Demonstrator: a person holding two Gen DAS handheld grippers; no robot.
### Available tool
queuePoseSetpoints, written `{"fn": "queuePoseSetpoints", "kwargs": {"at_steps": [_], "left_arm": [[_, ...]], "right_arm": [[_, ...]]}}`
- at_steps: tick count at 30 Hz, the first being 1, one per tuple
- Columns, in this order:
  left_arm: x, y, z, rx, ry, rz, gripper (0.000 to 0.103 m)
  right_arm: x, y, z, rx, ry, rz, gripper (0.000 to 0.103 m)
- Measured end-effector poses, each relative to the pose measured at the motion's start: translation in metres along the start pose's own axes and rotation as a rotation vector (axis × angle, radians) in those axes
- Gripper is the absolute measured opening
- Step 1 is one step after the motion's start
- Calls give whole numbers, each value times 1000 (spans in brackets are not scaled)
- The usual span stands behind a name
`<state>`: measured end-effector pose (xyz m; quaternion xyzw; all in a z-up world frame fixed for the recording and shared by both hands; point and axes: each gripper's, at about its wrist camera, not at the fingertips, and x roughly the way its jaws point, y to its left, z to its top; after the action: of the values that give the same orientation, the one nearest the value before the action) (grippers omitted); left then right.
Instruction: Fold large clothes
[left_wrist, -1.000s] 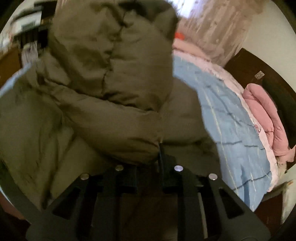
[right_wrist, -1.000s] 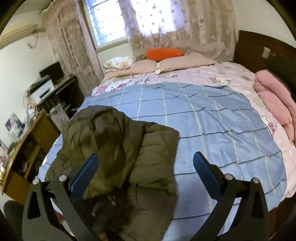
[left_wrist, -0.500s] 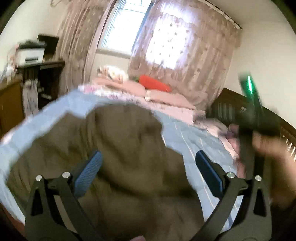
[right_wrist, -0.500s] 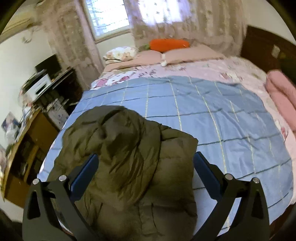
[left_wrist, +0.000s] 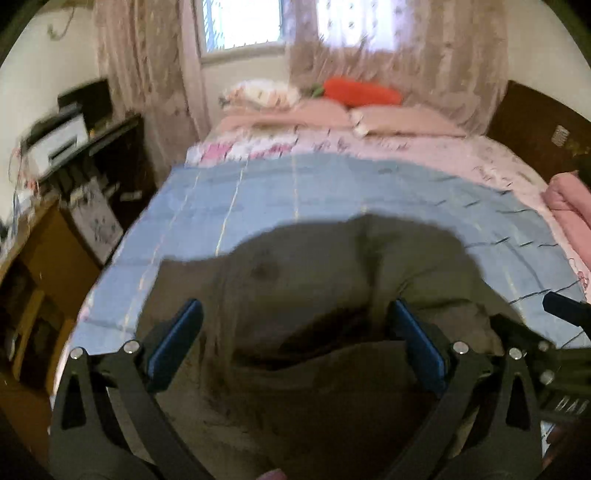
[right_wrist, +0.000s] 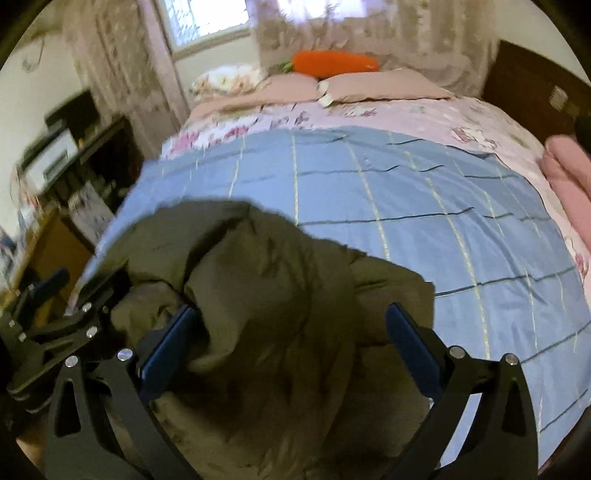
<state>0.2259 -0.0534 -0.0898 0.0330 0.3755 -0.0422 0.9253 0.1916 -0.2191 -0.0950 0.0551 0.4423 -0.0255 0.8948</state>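
Observation:
An olive puffer jacket (left_wrist: 325, 295) lies bunched on the blue checked bedspread (left_wrist: 295, 192), close to the bed's near edge. My left gripper (left_wrist: 295, 332) hovers over it, open wide, with the jacket below and nothing pinched between the blue pads (left_wrist: 177, 339). In the right wrist view the jacket (right_wrist: 266, 302) bulges up between the fingers of my right gripper (right_wrist: 291, 347), which is also open; its left pad (right_wrist: 170, 347) sits against a fold. Each gripper shows in the other's view: the right gripper (left_wrist: 554, 350) at the right edge, the left gripper (right_wrist: 55, 325) at the left edge.
Pillows (right_wrist: 376, 86) and an orange carrot cushion (right_wrist: 336, 62) lie at the far end under a curtained window. A folded pink quilt (right_wrist: 569, 173) sits by the dark headboard (left_wrist: 535, 122) on the right. A desk with a printer (left_wrist: 55, 144) stands left of the bed.
My left gripper opened, let go of the jacket and pulled back and up; the jacket dropped onto the bed. My right gripper came lower and closer over the jacket.

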Motion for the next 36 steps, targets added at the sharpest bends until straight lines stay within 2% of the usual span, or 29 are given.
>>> {"fn": "queuePoseSetpoints", "kwargs": {"at_steps": [5,8,10,14,18,20,21,22,25,28,32,34,36], "left_arm": [[61,25,-33,-27,133,31,101],[88,31,-52,-22,202,52,101],[103,33,-63,-22,235,44,101],[114,29,-80,48,253,82,101],[125,37,-92,45,300,49,101],[115,42,-88,39,280,24,101],[103,50,-82,11,245,20,101],[88,57,-74,-23,185,17,99],[41,75,-43,-97,-27,-9,99],[30,73,-8,-80,-85,-66,101],[41,56,31,14,-101,-89,101],[47,49,54,48,-127,-83,101],[42,47,72,-3,-151,-73,101]], "right_arm": [[49,20,-19,-100,81,-50,102],[85,20,-37,-111,198,-69,102],[103,14,-49,-98,242,-71,102],[125,16,-68,-142,289,-96,102],[129,12,-72,-133,295,-78,102],[119,8,-64,-102,292,-57,102],[112,4,-57,-71,276,-40,102],[97,-3,-45,-7,221,-11,102],[53,-20,-14,97,32,-6,102],[39,-24,13,124,-50,-16,102],[54,-21,27,149,-46,-10,102],[80,-12,32,119,12,-31,102],[105,-2,30,95,87,-38,102]]}}
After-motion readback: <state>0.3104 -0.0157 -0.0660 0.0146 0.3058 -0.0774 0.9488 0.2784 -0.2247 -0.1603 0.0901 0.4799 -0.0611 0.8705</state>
